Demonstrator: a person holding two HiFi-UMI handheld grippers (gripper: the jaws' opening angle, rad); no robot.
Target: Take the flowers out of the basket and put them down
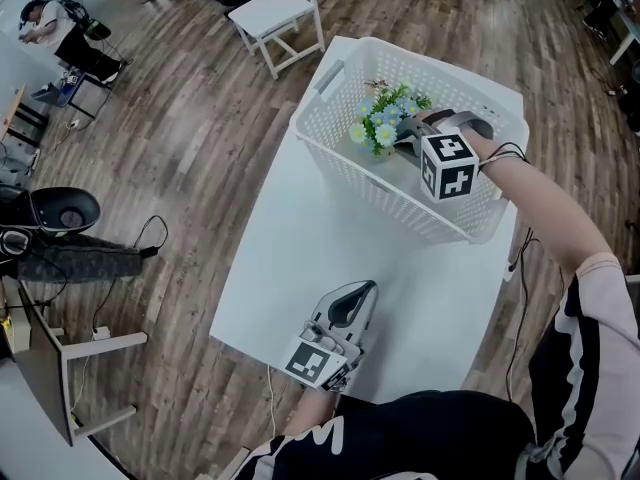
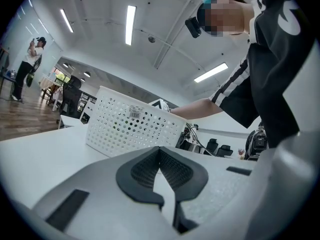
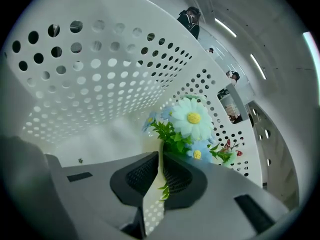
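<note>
A white perforated basket [image 1: 400,200] stands on the far part of the white table [image 1: 300,258]. In it lies a bunch of artificial flowers [image 1: 385,120] with pale blue and white daisy heads and green leaves. My right gripper [image 1: 402,140] reaches down into the basket and is shut on the flowers' stem. In the right gripper view the stem and a leaf run between the pads of the right gripper [image 3: 161,158], the flowers [image 3: 192,120] stick out past them, and the basket wall [image 3: 100,84] curves behind. My left gripper [image 1: 362,290] rests level near the table's front edge, shut and holding nothing. In the left gripper view, the left gripper [image 2: 160,151] faces the basket [image 2: 130,126].
A white chair [image 1: 280,13] stands on the wooden floor beyond the table. A black seat [image 1: 65,210] and cables lie at the left, with a person [image 1: 45,18] at a desk in the far left corner. Another person [image 2: 27,66] stands far off.
</note>
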